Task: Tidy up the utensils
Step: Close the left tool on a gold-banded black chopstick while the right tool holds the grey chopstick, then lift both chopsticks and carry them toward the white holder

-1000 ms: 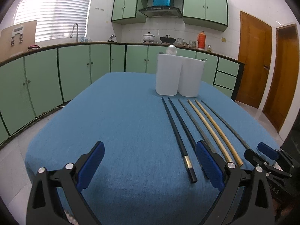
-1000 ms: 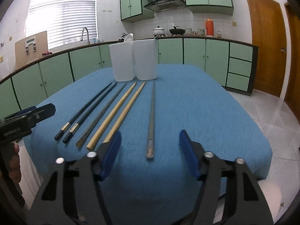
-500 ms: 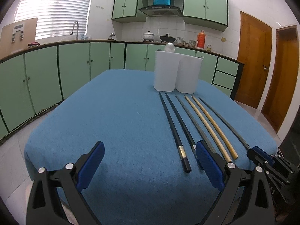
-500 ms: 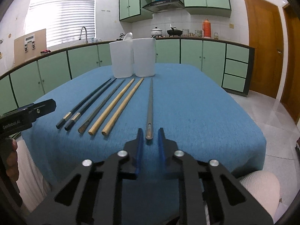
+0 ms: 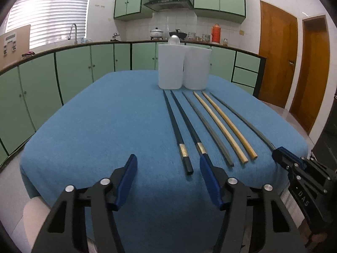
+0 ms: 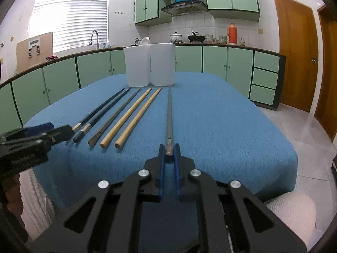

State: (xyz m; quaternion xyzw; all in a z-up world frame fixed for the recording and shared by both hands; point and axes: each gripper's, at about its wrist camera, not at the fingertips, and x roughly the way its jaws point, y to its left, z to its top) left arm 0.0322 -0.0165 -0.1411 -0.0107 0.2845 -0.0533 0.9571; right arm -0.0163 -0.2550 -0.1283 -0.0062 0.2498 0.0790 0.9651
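Observation:
Several chopsticks lie side by side on the blue tablecloth (image 5: 105, 126): two black ones with gold bands (image 5: 174, 122), a grey one (image 5: 206, 124), two wooden ones (image 5: 219, 126) and a second grey one (image 6: 169, 116) set apart. My right gripper (image 6: 169, 151) is shut on the near end of that separate grey chopstick, which still rests on the cloth. My left gripper (image 5: 168, 175) hovers at the table's near edge with its jaws closing. One black chopstick's end lies between the blue pads (image 5: 126, 179) without touching them.
Two white containers (image 5: 170, 69) (image 5: 197, 69) stand together at the far end of the chopsticks, with a spoon bowl (image 5: 174, 40) sticking out of the left one. Green cabinets ring the room and wooden doors (image 5: 276, 63) are on the right.
The right jaws have come together on the grey chopstick's near end. The left jaws have narrowed from wide open, and the left gripper has shifted towards the black chopsticks' ends.

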